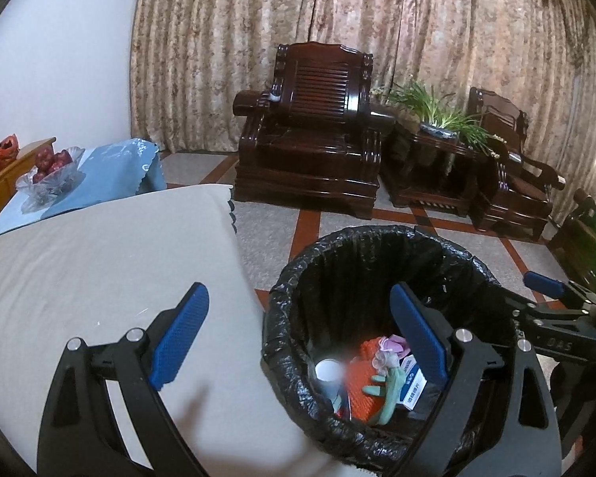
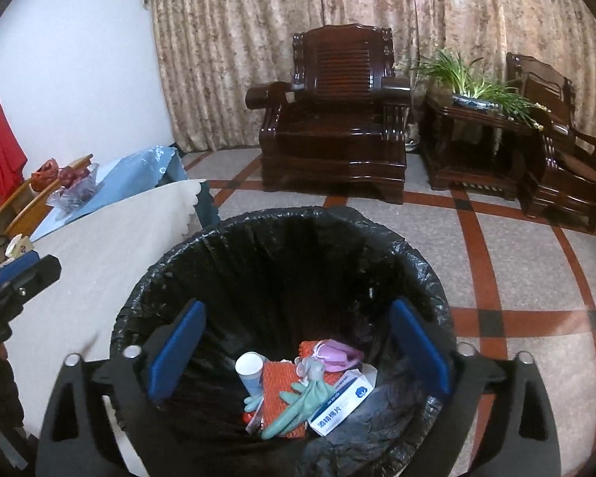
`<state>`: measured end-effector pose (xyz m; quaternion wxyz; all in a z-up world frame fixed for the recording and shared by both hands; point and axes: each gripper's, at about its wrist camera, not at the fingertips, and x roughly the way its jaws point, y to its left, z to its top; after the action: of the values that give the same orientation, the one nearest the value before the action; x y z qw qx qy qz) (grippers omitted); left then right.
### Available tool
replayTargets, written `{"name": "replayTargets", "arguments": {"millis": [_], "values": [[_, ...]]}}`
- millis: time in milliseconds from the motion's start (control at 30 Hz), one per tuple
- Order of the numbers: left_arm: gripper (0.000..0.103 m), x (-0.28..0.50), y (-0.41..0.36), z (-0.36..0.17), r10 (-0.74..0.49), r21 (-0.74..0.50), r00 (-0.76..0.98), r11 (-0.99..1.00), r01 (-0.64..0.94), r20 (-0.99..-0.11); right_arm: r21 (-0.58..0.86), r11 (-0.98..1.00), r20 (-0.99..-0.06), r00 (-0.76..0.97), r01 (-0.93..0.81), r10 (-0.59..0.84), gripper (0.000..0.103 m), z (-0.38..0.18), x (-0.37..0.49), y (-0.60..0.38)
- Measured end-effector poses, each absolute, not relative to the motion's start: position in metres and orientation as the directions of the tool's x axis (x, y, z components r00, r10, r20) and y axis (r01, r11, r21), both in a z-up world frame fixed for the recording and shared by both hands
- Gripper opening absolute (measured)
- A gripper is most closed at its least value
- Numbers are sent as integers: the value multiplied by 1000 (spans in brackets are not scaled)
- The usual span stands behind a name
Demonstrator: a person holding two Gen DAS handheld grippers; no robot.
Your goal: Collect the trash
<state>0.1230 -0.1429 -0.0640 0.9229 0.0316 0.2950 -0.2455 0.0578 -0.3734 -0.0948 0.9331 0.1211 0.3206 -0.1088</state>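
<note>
A bin lined with a black bag (image 2: 147, 278) stands on the floor beside the table. Inside lie a white paper cup (image 2: 249, 365), an orange mesh piece (image 2: 278, 381), a green glove (image 2: 298, 405), a white and blue box (image 2: 339, 401) and a pink wad (image 2: 337, 351). My right gripper (image 2: 300, 351) hangs open over the bin's mouth, nothing between its blue pads. My left gripper (image 1: 300, 336) is open too and straddles the bin's left rim (image 1: 282, 290) and the table edge. One right finger (image 1: 544, 283) shows at the bin's far right.
The table with a beige cloth (image 1: 99, 278) lies left of the bin. A glass bowl of apples (image 1: 49, 175) sits on a blue cloth behind it. Dark wooden armchairs (image 1: 314, 139) and a side table with a plant (image 1: 437, 119) stand by the curtain across the tiled floor.
</note>
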Motion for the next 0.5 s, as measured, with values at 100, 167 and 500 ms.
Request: {"name": "replayTargets", "arguments": {"millis": [100, 167, 500], "values": [[91, 118, -140, -61, -430, -84, 709, 880, 467, -560, 157, 953, -611, 783, 260, -114, 97, -86, 55, -368], [91, 115, -136, -59, -427, -84, 710, 882, 463, -560, 155, 958, -605, 790, 241, -101, 97, -79, 52, -361], [95, 91, -113, -44, -387, -85, 728, 905, 416, -566, 192, 968, -589, 808, 160, -16, 97, -53, 41, -331]]}}
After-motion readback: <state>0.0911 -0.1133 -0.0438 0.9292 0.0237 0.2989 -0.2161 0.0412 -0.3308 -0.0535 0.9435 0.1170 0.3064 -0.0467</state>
